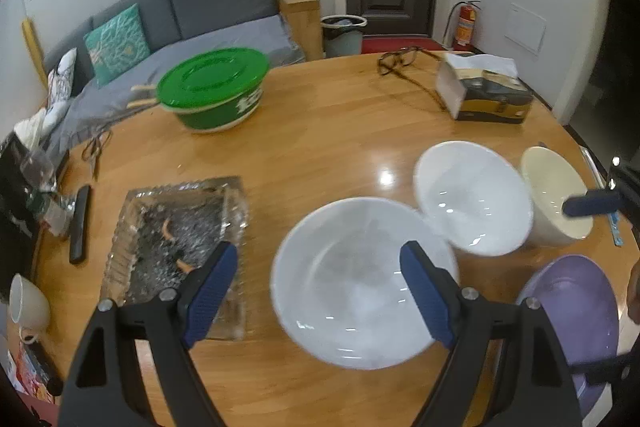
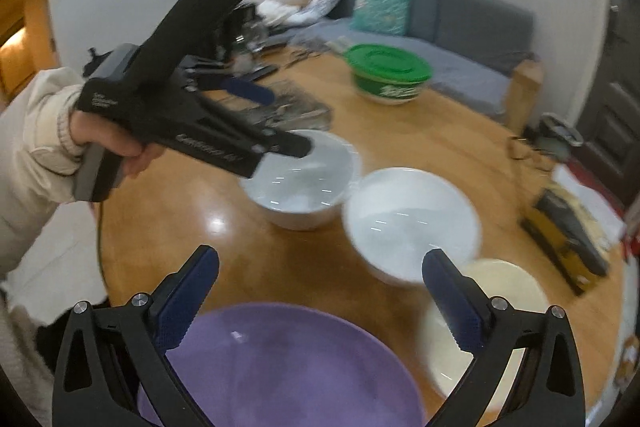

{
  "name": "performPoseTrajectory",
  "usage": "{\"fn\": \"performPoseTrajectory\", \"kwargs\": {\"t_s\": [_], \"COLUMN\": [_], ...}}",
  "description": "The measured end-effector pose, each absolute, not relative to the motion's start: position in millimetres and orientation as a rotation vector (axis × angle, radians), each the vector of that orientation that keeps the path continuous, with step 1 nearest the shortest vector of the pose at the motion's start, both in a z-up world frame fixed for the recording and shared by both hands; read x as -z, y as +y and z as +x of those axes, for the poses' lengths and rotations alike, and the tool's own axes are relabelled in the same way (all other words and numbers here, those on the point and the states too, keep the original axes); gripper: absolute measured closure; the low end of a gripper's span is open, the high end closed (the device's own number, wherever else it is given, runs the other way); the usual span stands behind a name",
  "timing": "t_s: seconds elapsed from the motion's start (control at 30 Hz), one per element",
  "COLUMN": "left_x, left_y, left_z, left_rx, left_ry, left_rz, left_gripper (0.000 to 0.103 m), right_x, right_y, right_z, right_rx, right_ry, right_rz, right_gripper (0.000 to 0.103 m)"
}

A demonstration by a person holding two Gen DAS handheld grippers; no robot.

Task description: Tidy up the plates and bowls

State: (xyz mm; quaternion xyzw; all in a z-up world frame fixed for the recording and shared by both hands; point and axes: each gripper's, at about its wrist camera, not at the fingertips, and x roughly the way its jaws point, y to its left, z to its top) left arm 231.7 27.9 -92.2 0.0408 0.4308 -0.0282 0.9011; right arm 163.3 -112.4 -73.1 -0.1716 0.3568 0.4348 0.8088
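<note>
Two white bowls, a cream bowl and a purple bowl stand on the round wooden table (image 1: 320,115). In the left wrist view the near white bowl (image 1: 360,283) lies under my open left gripper (image 1: 320,259); the second white bowl (image 1: 476,199), the cream bowl (image 1: 556,203) and the purple bowl (image 1: 576,323) are to its right. In the right wrist view my open right gripper (image 2: 320,263) hovers above the purple bowl (image 2: 280,367), with the cream bowl (image 2: 500,303) to the right and both white bowls (image 2: 304,179) (image 2: 412,223) beyond. The left gripper (image 2: 280,123) hangs over the far white bowl.
A glass ashtray (image 1: 180,243) lies left of the bowls. A green lidded tub (image 1: 212,87), glasses (image 1: 400,59) and a tissue box (image 1: 484,91) sit at the far side. A white cup (image 1: 28,303) and a black remote (image 1: 80,223) are at the left edge.
</note>
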Motion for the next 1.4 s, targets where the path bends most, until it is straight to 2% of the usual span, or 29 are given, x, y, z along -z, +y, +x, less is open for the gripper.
{"fn": "performPoseTrajectory", "kwargs": {"t_s": [0.1, 0.17, 0.23, 0.47, 0.6, 0.73, 1.4], "left_x": [104, 112, 119, 135, 140, 144, 143], "left_y": [41, 45, 47, 54, 57, 57, 47], "left_z": [237, 239, 241, 249, 251, 251, 193], "left_rx": [0.049, 0.058, 0.067, 0.104, 0.115, 0.137, 0.174], "left_ry": [0.916, 0.927, 0.933, 0.942, 0.946, 0.953, 0.976], "left_rz": [0.072, 0.061, 0.048, 0.016, 0.003, 0.000, 0.017], "left_gripper": [0.024, 0.038, 0.045, 0.065, 0.072, 0.088, 0.088], "right_x": [82, 89, 96, 118, 122, 128, 128], "right_y": [-91, -77, -65, -42, -32, -25, -27], "right_z": [172, 177, 183, 196, 199, 200, 173], "right_rx": [-0.979, -0.985, -0.989, -0.953, -0.946, -0.915, -0.905], "right_ry": [0.818, 0.856, 0.891, 0.966, 0.980, 0.997, 0.972], "right_rz": [-0.363, -0.374, -0.377, -0.390, -0.403, -0.415, -0.444], "right_gripper": [0.011, 0.023, 0.029, 0.030, 0.031, 0.031, 0.030]}}
